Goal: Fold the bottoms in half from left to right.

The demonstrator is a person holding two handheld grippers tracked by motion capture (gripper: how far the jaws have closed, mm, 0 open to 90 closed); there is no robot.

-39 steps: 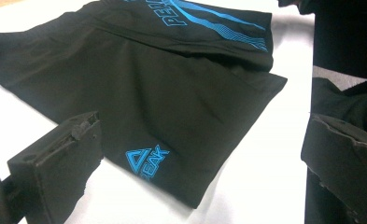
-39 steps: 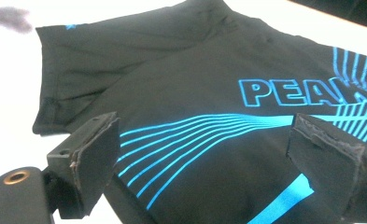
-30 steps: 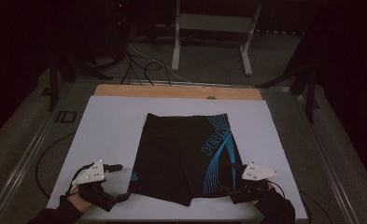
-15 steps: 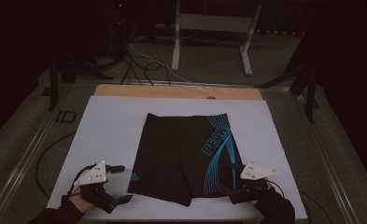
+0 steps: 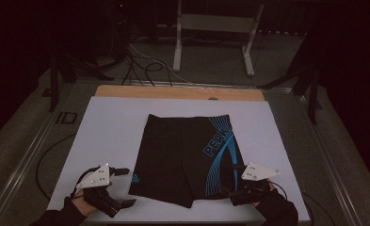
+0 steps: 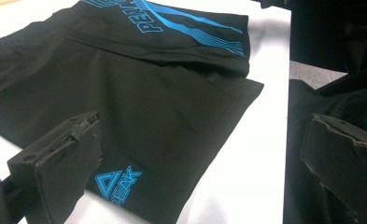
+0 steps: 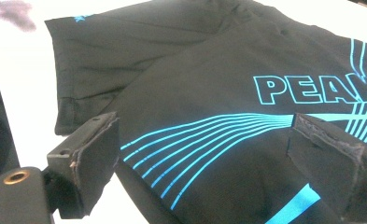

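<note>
The black fabric shorts with blue printed stripes (image 5: 187, 157), flat mid-desk, look light and limp, best pinched at their near hems by the left gripper (image 5: 121, 187) and right gripper (image 5: 229, 181), jaws spread.

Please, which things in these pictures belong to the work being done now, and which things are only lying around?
Belonging to the work:
- black fabric shorts with blue PEAK print
- left gripper, jaws open, beside the shorts' near left hem
- right gripper, jaws open, at the near right hem
- white table cover under them

Only lying around:
- black cables on the floor
- grey metal stand
</note>
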